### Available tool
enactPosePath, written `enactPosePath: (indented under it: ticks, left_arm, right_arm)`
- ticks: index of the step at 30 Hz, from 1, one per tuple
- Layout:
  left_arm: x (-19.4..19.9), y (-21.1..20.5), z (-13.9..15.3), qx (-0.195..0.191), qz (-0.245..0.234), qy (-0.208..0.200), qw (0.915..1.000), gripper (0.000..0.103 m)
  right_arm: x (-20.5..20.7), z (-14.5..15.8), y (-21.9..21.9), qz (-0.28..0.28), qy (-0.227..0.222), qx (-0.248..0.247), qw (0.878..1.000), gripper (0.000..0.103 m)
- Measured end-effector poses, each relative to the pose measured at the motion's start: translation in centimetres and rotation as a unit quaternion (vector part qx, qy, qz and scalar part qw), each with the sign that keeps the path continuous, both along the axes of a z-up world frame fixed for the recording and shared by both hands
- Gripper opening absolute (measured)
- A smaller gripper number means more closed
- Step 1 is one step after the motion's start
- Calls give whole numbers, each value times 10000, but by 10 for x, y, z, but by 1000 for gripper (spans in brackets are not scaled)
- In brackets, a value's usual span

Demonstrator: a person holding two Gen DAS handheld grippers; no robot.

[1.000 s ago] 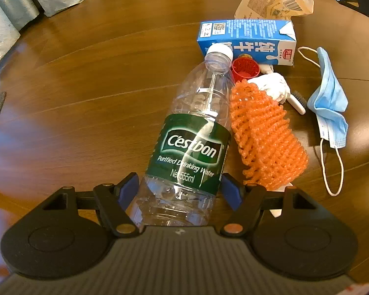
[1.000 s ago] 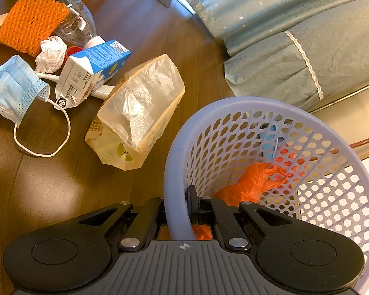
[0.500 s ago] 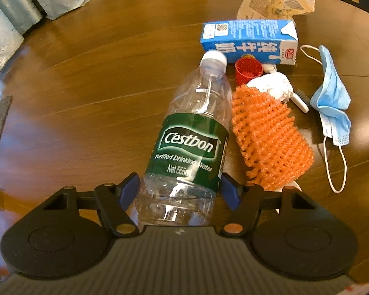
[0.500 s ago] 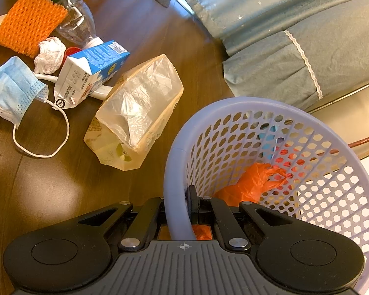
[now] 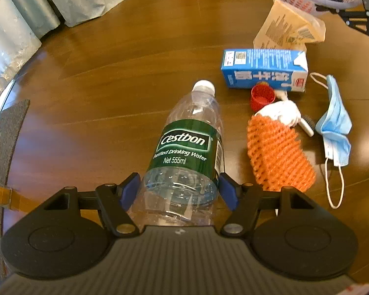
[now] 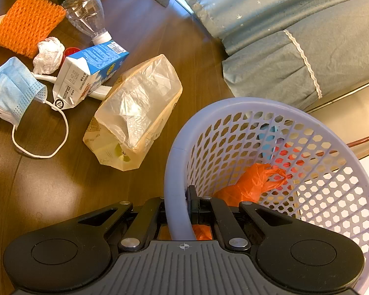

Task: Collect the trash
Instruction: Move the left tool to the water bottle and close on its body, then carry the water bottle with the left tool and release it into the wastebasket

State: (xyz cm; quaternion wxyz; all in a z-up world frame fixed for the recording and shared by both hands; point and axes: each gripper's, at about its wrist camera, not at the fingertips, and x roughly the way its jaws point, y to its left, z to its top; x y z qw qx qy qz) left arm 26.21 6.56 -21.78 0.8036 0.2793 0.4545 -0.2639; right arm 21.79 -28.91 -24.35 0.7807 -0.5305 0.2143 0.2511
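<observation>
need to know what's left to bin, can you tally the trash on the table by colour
orange: 1, net
blue: 2, carton, mask
white: 1, paper ball
red: 1, cap
clear: 2, bottle, bag
total: 7

Brown wooden table (image 5: pixel 115 56), grey-blue star-dotted curtains (image 5: pixel 69 2) beyond the table's far edge, dark grey mat (image 5: pixel 2 132) at the table's left edge

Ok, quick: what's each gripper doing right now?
Left gripper: shut on the bottle, holding it by its base end.
Right gripper: shut on the basket rim.
</observation>
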Motion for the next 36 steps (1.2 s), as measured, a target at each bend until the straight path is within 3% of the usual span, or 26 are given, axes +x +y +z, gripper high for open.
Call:
enactPosePath:
  ticks: [17,36]
  left_arm:
    - [-12,-5,20,-188,-179,-469,9986,62]
    - [-23,-14,59,-598,-481,-1222,9895,60]
  right_arm:
    - [1,0,1,-20,-12,29,10000,0]
    - [1,0,2,-15,-9,12,10000,0]
